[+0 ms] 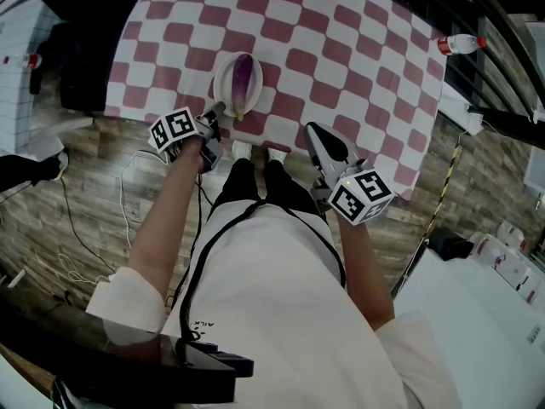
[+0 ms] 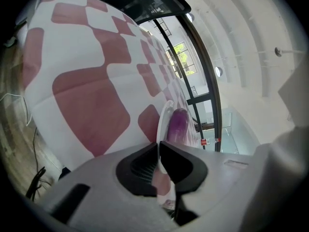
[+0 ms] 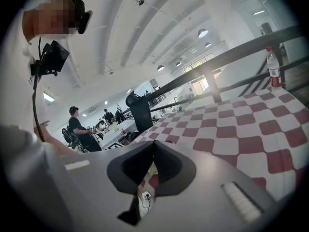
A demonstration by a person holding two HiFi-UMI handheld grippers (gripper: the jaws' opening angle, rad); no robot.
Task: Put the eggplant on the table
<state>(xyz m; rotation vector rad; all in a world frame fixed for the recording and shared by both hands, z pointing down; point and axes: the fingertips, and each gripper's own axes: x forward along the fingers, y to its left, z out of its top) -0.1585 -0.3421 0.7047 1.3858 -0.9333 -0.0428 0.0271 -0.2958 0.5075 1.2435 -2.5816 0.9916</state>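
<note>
Counted one eggplant [image 1: 243, 77], lying in one white plate [image 1: 218, 83] near the front edge of one checkered table [image 1: 341, 41]. Found two grippers: left gripper [image 1: 215, 113] clamped on the plate's near rim, right gripper [image 3: 154, 144] pinched together on nothing, by the table's front edge. Spotted one bottle [image 1: 460, 43] at the far corner.

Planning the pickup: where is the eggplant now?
Head view: the eggplant lies in the white plate, rim pinched by the left hand-held gripper, at the checkered table's near edge.
</note>
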